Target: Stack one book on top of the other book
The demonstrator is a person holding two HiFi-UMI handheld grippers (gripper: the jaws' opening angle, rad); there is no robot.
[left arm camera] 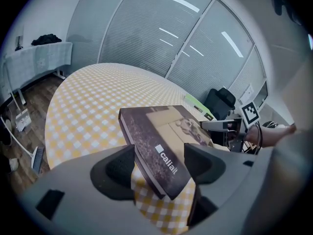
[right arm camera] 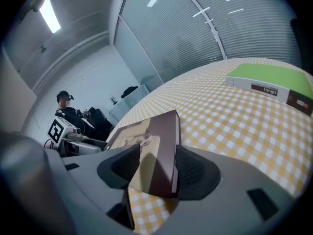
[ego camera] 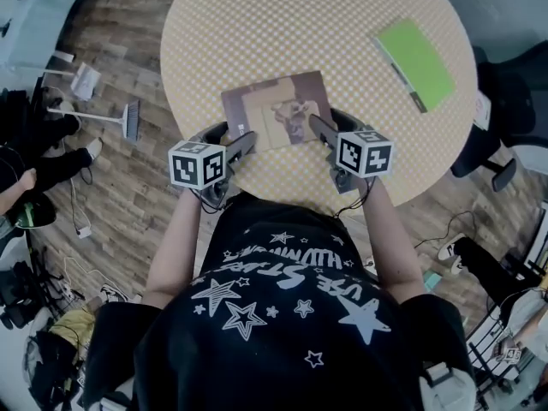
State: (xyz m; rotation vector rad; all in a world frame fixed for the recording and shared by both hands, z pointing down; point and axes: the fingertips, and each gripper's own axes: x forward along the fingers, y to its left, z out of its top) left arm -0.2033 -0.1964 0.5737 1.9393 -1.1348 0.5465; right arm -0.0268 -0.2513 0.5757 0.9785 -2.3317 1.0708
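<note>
A brown book [ego camera: 278, 110] lies on the round checked table [ego camera: 257, 24] close to its near edge. My left gripper [ego camera: 229, 137] is at the book's near left corner and my right gripper [ego camera: 336, 125] at its near right corner. In the left gripper view the brown book [left arm camera: 161, 141] runs between the wide jaws of the left gripper [left arm camera: 159, 163], with tablecloth showing beside the left pad. The right gripper [right arm camera: 154, 165] also straddles the brown book [right arm camera: 156, 151], jaws wide. A green book [ego camera: 417, 61] lies flat at the far right of the table.
A dark office chair [ego camera: 505, 101] stands to the right of the table. A broom [ego camera: 128, 120] and papers lie on the wood floor at the left, where a seated person [ego camera: 26, 169] is. Cables trail on the floor at both sides.
</note>
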